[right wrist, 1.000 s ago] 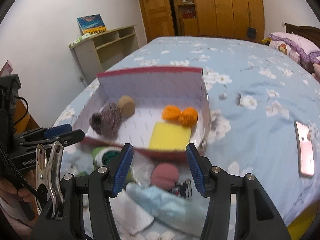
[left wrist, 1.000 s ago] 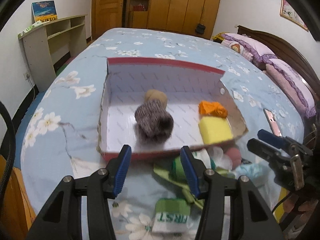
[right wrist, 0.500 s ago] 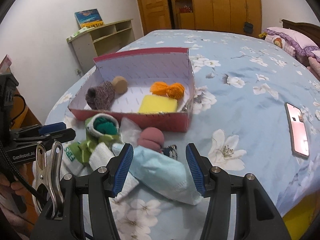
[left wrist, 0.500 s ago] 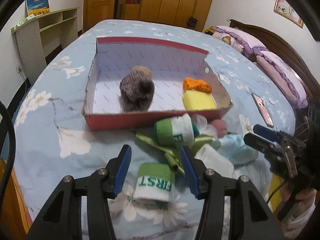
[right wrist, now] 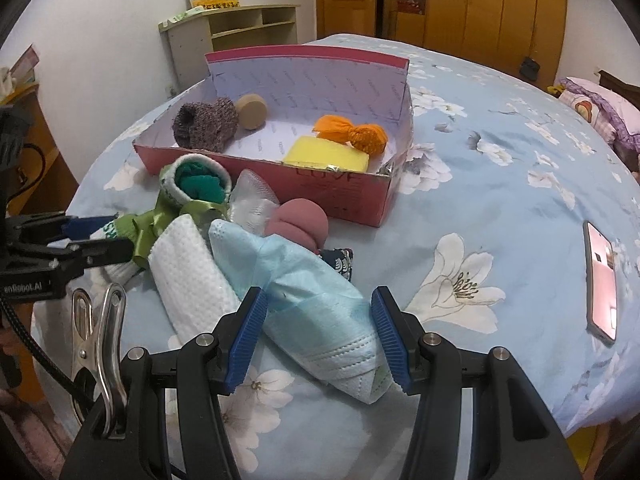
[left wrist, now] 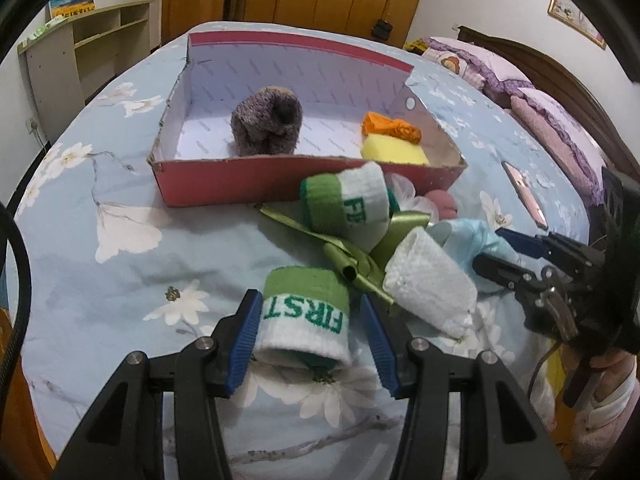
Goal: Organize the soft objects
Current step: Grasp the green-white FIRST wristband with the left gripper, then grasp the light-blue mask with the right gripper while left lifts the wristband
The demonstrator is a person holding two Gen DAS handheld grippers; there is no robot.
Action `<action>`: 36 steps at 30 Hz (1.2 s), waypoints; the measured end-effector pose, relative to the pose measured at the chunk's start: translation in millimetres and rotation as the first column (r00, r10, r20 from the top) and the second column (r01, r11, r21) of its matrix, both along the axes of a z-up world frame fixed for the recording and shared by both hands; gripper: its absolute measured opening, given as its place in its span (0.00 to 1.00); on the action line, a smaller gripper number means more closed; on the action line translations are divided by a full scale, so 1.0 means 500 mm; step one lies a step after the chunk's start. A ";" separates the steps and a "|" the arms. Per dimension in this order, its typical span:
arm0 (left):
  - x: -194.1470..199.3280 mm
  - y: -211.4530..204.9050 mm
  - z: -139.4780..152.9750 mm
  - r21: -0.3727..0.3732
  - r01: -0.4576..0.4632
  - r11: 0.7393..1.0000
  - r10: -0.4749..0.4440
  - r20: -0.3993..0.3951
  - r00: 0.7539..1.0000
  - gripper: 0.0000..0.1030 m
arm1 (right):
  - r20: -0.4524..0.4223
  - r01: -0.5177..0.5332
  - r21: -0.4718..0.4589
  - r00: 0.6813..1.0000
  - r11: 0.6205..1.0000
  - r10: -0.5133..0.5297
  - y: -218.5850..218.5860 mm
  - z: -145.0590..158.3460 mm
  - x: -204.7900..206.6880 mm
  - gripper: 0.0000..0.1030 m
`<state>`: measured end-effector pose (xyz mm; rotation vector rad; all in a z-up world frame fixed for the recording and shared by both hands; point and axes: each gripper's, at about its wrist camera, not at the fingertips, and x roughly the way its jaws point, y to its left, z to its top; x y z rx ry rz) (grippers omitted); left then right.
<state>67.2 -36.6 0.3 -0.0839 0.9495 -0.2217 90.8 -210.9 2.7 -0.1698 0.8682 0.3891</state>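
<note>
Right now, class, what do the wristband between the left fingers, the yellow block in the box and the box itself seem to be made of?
Wristband: knitted terry-like cloth, fuzzy, with woven lettering.
Yellow block: probably foam sponge, matte with soft edges.
Box: cardboard, red outside, its raw brown cut edge showing.

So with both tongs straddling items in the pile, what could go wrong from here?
1. The left tongs bracket the FIRST wristband, but the green ribbon lies against it and may drag along.
2. The right tongs straddle the blue face mask, which touches the white cloth roll; closing might snag both.
</note>
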 end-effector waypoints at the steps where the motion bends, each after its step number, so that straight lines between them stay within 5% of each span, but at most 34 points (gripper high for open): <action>1: -0.001 -0.002 -0.003 0.007 -0.001 1.000 0.001 0.003 1.000 0.52 | 0.003 0.001 0.003 1.000 1.000 -0.001 -0.001 -0.001 -0.001 0.54; 10: 0.001 -0.015 -0.035 0.085 0.002 0.996 -0.002 -0.001 1.000 0.52 | 0.001 0.001 -0.010 1.000 1.000 -0.001 0.000 -0.021 0.001 0.54; 19: 0.006 -0.005 -0.051 0.070 -0.004 0.998 0.005 -0.012 1.000 0.50 | -0.016 -0.003 0.011 1.000 1.000 0.003 -0.006 -0.033 -0.002 0.54; 28: -0.003 0.008 -0.032 0.035 -0.050 0.998 0.050 -0.007 0.999 0.33 | -0.013 -0.069 0.084 0.997 0.994 0.070 -0.018 -0.025 -0.019 0.30; 36: -0.013 0.023 -0.005 -0.017 -0.052 0.998 0.052 0.018 0.998 0.32 | -0.057 -0.067 0.122 0.996 0.990 0.074 -0.019 -0.010 -0.007 0.24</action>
